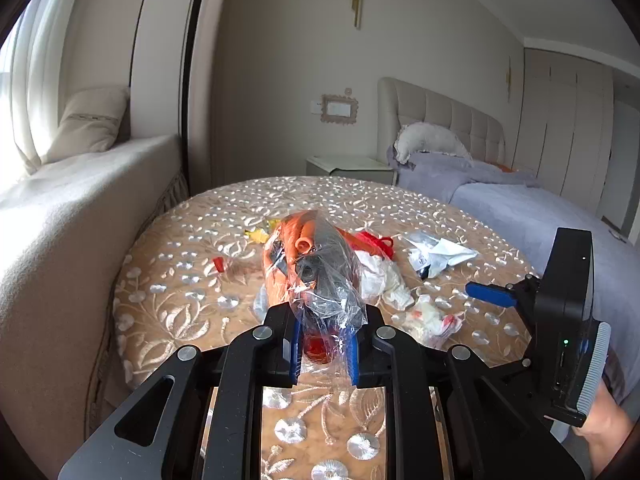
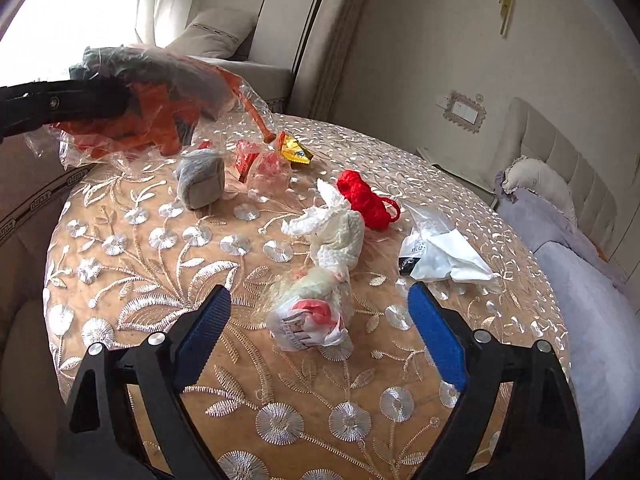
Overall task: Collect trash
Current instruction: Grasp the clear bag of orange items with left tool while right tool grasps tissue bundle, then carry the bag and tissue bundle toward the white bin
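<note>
2 tools work here. Left tool (image 1: 324,344) is clamped on a clear plastic bag (image 1: 316,264) of orange and grey scraps, held clear of the tabletop (image 2: 132,280). Right tool (image 2: 320,336) stands wide with nothing gripped, and a crumpled wrapper (image 2: 312,316) lies between its fingers. Step in hand: picking up that wrapper. Next move likely requires lowering and closing. Open room lies on both sides; white tissue (image 2: 336,232) lies just ahead.

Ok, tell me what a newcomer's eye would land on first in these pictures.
First, the clear plastic bag stuffed with orange and grey pieces, clamped in the left tool and lifted above the round embroidered table. Next, the bright red yarn bundle near the table's middle, beside the crumpled white tissue. The right tool stands open around a small crumpled wrapper.
</note>
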The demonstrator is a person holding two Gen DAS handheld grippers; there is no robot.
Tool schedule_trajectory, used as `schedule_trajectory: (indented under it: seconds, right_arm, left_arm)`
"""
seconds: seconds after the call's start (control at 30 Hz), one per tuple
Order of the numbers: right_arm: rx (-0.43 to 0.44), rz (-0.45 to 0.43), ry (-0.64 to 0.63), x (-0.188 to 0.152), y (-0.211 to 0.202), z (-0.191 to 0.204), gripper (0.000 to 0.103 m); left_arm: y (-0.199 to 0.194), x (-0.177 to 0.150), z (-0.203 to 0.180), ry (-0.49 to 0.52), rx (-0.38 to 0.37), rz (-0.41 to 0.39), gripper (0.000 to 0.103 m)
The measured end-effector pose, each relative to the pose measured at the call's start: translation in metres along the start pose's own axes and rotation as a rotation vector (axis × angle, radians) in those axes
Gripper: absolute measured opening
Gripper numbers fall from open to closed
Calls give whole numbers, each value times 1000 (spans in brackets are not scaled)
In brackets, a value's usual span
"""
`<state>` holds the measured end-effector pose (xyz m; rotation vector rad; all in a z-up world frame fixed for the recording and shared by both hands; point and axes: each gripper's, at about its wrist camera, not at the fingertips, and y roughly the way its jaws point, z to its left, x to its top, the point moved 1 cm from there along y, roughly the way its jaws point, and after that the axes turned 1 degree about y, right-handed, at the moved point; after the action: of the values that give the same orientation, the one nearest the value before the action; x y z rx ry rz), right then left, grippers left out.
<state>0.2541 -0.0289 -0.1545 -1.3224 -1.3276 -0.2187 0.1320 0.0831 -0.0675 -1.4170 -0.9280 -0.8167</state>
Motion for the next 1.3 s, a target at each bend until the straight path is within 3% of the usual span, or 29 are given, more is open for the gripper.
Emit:
schedule_trajectory:
  seconds: [0.1,0.13,0.23,0.33,0.53,0.67,0.97,1.3]
  right_arm:
    - [34,97,2,-4,16,1,47]
    - [24,100,18,-5,17,-1,45]
    - [32,92,75,-7,15,-10,44]
    - [12,4,114,-6,-7,-23,44]
    - [-158,-249,94,2,-91,-53,44]
    - [-261,-333,119,-7,-135,-80,44]
    - [-456,-345,190,-55,-193,-132,44]
    - [-607,-293,305,-123,-226,-177,44]
  left_arm:
    - [0,-1,2,-5,-7,0,16]
    - [0,-2,2,-8,-9,-1,16]
    - [-3,-3,2,-10,-12,-7,16]
    - [-7,-3,1,-7,-10,-18,16]
    - [-14,5,-20,22,-51,-52,16]
    - [-10,8,-53,58,-125,-58,16]
    - [9,7,-154,135,-362,-41,16]
    - [15,-7,-259,251,-538,-26,16]
